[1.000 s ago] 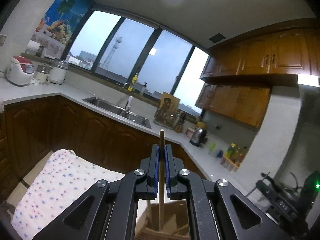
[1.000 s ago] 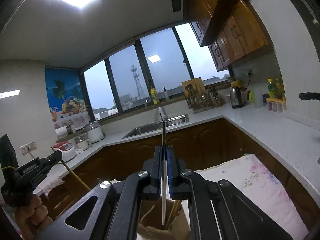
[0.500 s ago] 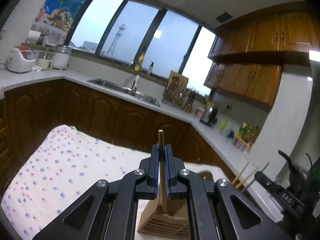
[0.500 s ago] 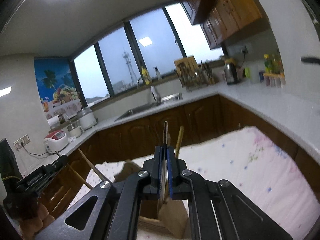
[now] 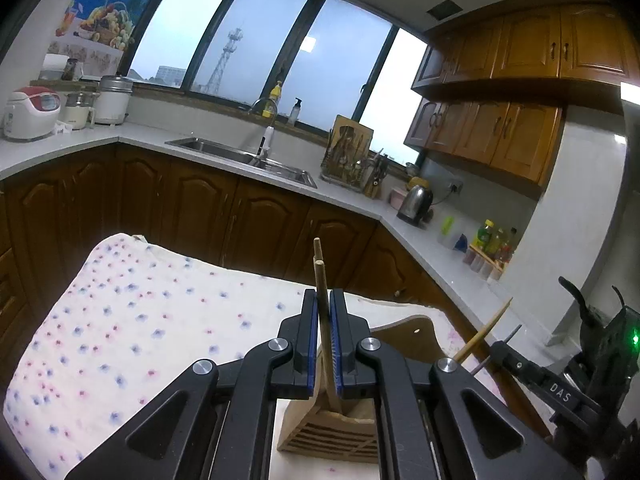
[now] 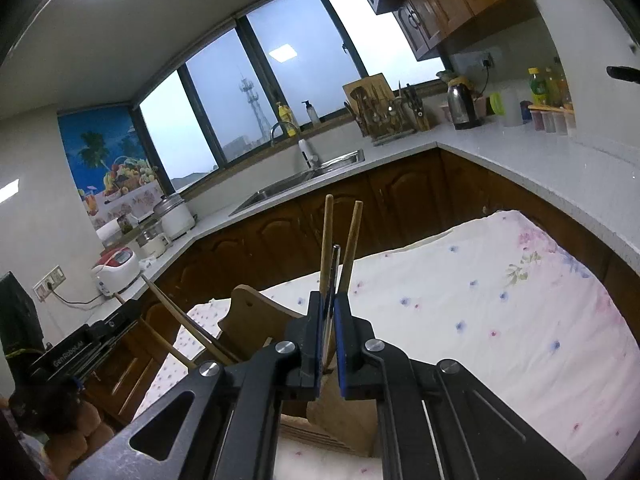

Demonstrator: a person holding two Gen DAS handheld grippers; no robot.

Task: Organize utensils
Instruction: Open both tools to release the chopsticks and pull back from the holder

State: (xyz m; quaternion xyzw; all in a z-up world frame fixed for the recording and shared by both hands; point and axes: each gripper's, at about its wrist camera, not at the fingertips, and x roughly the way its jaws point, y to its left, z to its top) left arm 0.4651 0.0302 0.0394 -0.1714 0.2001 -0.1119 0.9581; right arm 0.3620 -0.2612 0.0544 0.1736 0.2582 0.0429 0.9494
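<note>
Wooden utensil holder (image 5: 332, 428) sits on the floral cloth (image 5: 132, 320), directly below both grippers. Left gripper (image 5: 325, 344) is clamped on wooden chopsticks (image 5: 322, 280), tips down in the holder. Right gripper (image 6: 329, 344) is clamped on a thin metal utensil (image 6: 335, 264), beside two chopsticks (image 6: 340, 240) standing in the holder. Both items are lowered in, not released yet.

Chopsticks (image 5: 322, 304) in left claw (image 5: 325, 344)

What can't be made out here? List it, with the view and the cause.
- Left wrist view: the lower end of the wooden stick, covered by the left tongs.
- Right wrist view: the metal utensil type, its working end behind the right tongs.
- Both views: the inside of the wooden holder, blocked by the tongs.
</note>
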